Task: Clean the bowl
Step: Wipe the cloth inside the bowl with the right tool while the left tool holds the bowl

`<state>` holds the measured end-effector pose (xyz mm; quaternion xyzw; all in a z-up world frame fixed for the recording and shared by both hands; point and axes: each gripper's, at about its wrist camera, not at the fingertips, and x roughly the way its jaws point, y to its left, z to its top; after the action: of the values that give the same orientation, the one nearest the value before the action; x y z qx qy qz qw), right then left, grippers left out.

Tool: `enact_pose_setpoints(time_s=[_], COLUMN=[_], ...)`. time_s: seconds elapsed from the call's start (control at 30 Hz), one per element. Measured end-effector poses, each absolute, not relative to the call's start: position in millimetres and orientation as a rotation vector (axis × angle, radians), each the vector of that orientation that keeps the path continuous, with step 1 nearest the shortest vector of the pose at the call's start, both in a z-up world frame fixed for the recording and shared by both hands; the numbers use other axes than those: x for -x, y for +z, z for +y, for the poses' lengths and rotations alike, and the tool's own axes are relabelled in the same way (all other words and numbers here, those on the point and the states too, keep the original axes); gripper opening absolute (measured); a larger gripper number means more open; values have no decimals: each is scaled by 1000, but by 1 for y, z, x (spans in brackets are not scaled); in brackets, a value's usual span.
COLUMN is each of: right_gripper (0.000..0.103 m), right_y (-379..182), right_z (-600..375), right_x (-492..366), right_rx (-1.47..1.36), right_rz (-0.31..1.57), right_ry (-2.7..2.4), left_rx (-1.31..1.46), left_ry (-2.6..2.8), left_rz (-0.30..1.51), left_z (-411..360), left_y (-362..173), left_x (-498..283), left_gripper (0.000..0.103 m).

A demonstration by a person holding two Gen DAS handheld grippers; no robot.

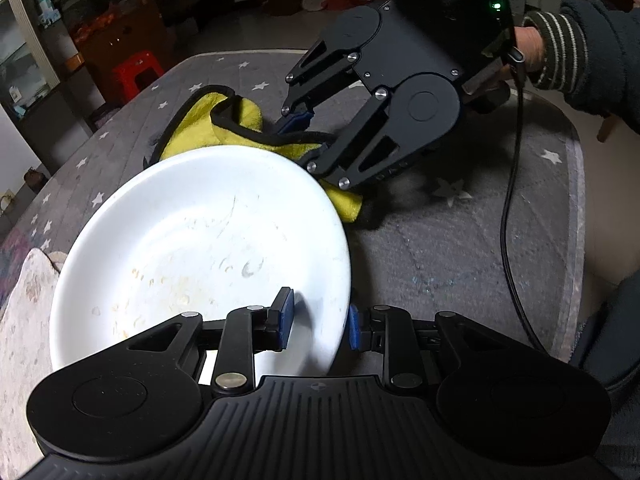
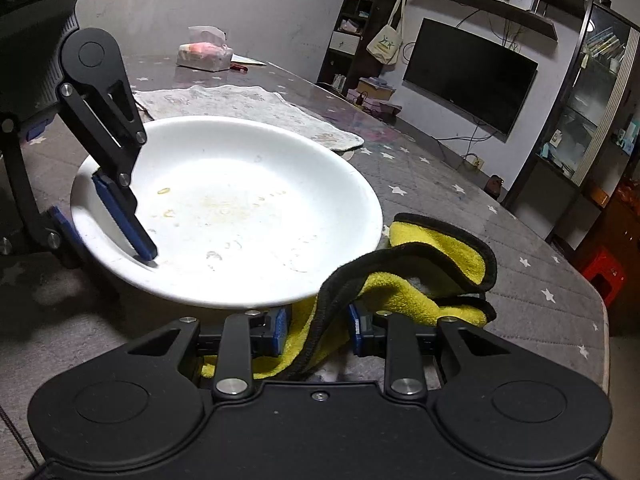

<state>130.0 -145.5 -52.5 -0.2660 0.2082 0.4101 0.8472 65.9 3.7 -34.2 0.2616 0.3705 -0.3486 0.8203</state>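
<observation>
white bowl (image 2: 240, 208), yellow cloth (image 2: 400, 292) in right hand-held gripper (image 2: 320, 330)

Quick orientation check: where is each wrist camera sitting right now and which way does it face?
Left wrist: on the left gripper, looking down over the white bowl, whose rim its pads clamp; the right gripper, a hand and a striped sleeve appear beyond.
Right wrist: on the right gripper, shut on the yellow cloth, facing the bowl, with a TV behind; the left gripper shows at left.
Shared: bowl, cloth, star-patterned table cover, each other's gripper.
</observation>
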Motion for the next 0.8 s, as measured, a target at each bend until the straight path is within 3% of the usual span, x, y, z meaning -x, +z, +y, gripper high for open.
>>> enact_pose_setpoints(time_s=[0.17,0.8], right_gripper=[31,31], right_y=[-52,-46], right_z=[-148,-157], right_x=[-118,-59], right_rx=[565,663], right_rz=[441,435], right_ry=[872,990], left_rx=[-532,-545], left_ry=[-738,-807], left_rz=[800,770], left_z=[-6,-5], left_y=[-33,-29], left_x=[-84,-74], left_gripper=[33,29])
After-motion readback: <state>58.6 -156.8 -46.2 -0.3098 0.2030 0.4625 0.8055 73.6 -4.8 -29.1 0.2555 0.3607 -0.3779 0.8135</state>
